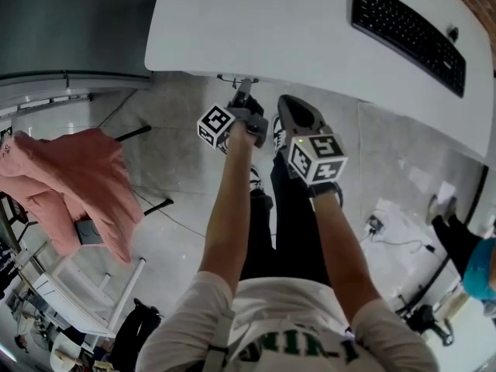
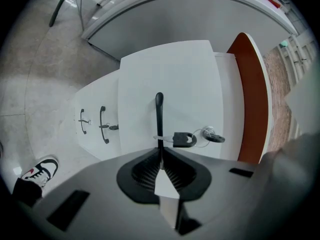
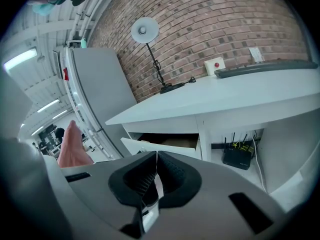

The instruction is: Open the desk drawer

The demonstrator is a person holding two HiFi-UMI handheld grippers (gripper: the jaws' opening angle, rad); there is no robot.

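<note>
My left gripper [image 2: 160,154] is clamped on the black handle [image 2: 159,111] of the drawer [image 2: 185,89]; the drawer stands a little way out under the desk's [image 1: 263,29] front edge, near its left corner; keys [image 2: 212,136] hang, I think, from its lock; my right gripper [image 3: 156,161], just beside, is clenched on nothing.

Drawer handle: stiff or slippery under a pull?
Probably stiff: the drawer handle is a thin dark bar, straight though the left gripper is clamped on it. Possibly slippery, since it looks smooth and narrow. The keys hanging beside it will likely swing.
</note>
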